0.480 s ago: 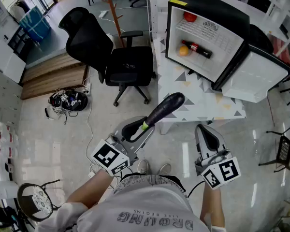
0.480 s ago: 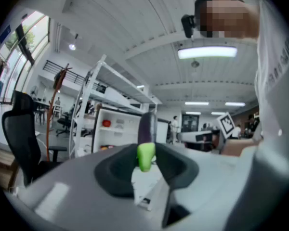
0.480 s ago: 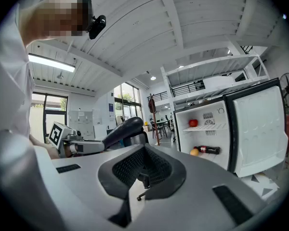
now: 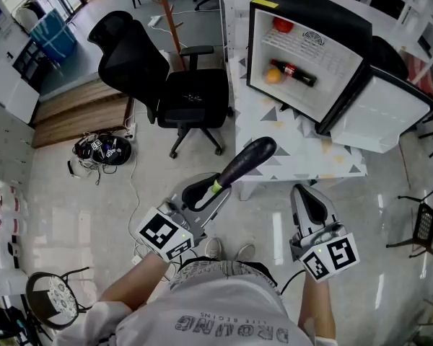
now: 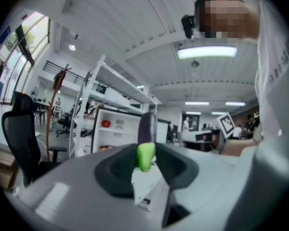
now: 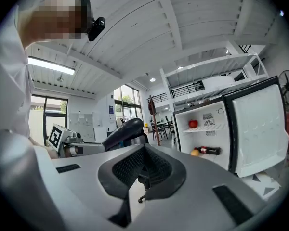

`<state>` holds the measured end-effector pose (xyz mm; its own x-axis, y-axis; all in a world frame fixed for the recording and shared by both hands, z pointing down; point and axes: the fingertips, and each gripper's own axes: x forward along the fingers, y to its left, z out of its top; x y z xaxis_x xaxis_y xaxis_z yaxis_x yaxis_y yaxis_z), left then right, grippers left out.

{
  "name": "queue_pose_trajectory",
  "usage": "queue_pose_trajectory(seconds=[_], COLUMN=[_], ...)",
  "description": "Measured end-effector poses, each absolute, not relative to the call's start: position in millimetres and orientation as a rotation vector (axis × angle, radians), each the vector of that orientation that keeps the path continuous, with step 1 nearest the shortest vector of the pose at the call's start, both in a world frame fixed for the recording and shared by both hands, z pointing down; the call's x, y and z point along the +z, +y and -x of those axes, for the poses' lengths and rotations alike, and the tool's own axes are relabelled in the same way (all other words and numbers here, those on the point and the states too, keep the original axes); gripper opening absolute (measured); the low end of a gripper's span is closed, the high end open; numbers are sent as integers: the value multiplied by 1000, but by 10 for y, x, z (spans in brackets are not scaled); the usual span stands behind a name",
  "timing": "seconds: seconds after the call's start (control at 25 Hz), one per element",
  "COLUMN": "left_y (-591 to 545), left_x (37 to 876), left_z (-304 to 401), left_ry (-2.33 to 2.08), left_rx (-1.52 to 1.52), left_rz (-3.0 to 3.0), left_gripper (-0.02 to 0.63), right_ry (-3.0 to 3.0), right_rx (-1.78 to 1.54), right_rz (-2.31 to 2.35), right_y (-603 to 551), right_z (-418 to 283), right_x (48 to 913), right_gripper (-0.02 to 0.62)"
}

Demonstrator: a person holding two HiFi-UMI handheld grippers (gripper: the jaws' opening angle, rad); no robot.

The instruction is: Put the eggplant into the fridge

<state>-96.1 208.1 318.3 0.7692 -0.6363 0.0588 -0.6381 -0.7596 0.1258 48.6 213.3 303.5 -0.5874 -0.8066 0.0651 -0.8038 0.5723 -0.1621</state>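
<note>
A: Glossy office floor underfoot; fridge on the table ahead, its door swung wide. Why is the eggplant carried that way?

B: Left tongs clamp its green stem end, so the dark body juts forward toward the open shelves, well apart from them; right tongs are pressed together on nothing, probably spare.

A: And view by view?

B: Head view alone gives the gap to the table; left gripper view shows the stem pinched between the jaws; right gripper view shows its own jaws meeting, empty.
</note>
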Motion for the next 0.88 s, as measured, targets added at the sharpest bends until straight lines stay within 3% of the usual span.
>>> queue_pose_trajectory(seconds=[0.88], left_y=[2120], left_x=[3371], left_z=[519], left_ry=[-1112], left_rx=[30], left_rz=[-2780], left_gripper=[126], right_ry=[2815], right_rx=[-308], right_rz=[1354], right_y=[2147], right_z=[-984], right_x=[3247], right_gripper=[2])
